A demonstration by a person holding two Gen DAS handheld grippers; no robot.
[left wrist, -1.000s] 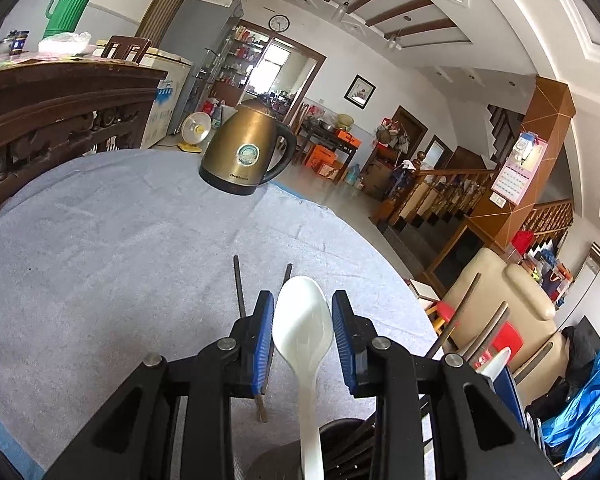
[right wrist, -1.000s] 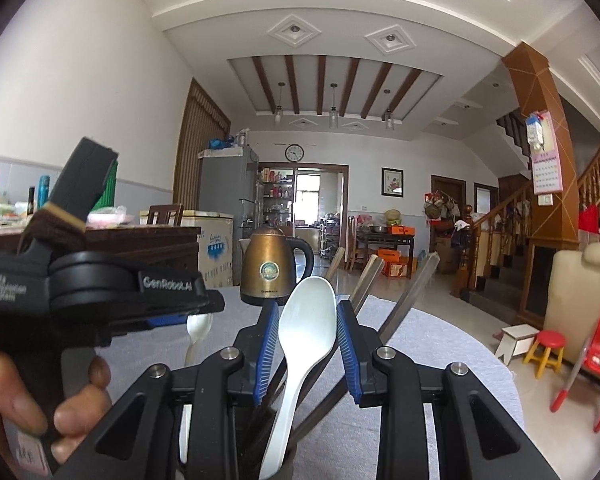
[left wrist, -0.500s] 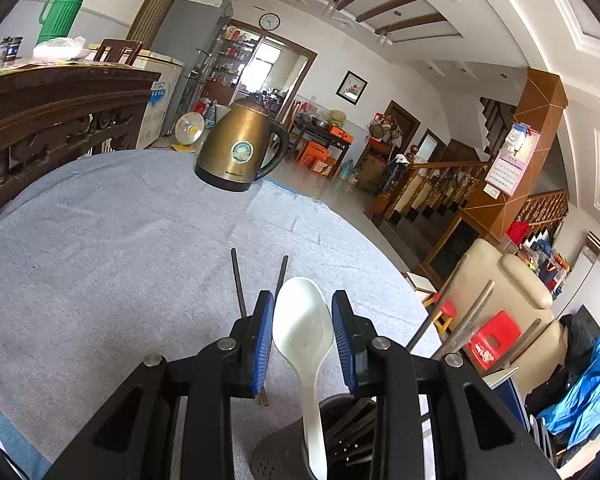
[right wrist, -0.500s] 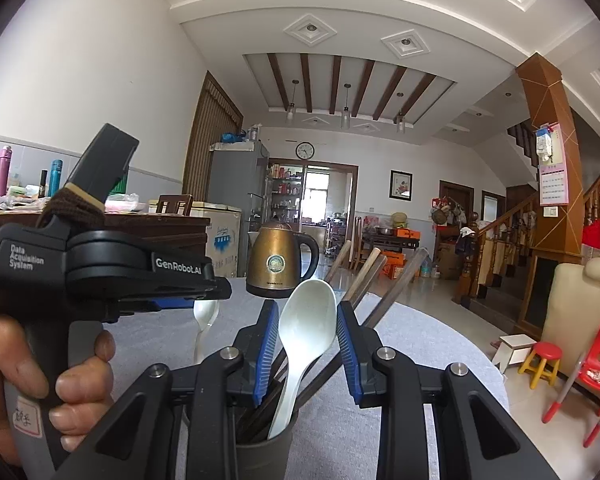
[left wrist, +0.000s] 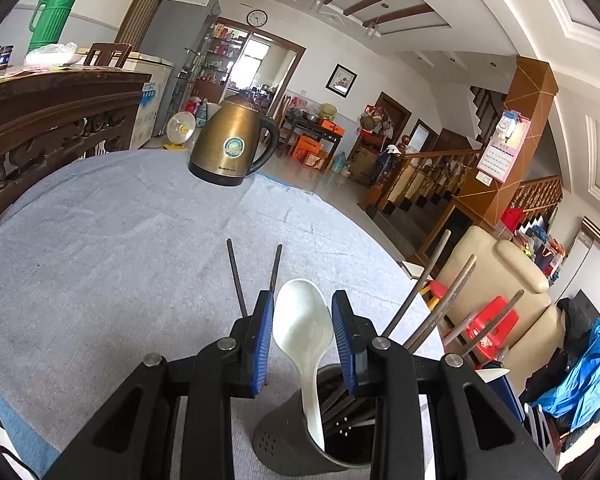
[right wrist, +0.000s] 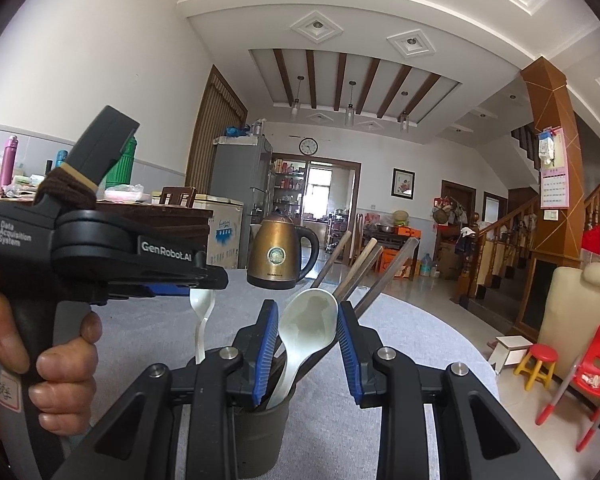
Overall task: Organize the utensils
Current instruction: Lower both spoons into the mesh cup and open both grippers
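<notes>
— What's in your left gripper (left wrist: 303, 300)?

— A white plastic soup spoon (left wrist: 300, 320). My blue pads (left wrist: 262, 336) are clamped on either side of its bowl, only partway open. Its handle hangs down into the dark grey perforated utensil holder (left wrist: 276, 436), which stands near the table's edge closest to me.

— And the right gripper (right wrist: 308, 312)?

— Same width, closed on the bowl of a second white spoon (right wrist: 310, 324); that handle also runs down into the holder.

— Anything else in there?

— Several long metal chopsticks (left wrist: 428, 284), leaning out to the right.

— And on the grey-clothed round table (left wrist: 100, 260) itself?

— Two dark chopsticks (left wrist: 236, 280) lie flat just beyond my left fingers, and a brass-coloured electric kettle (left wrist: 232, 144) stands at the far edge.
</notes>
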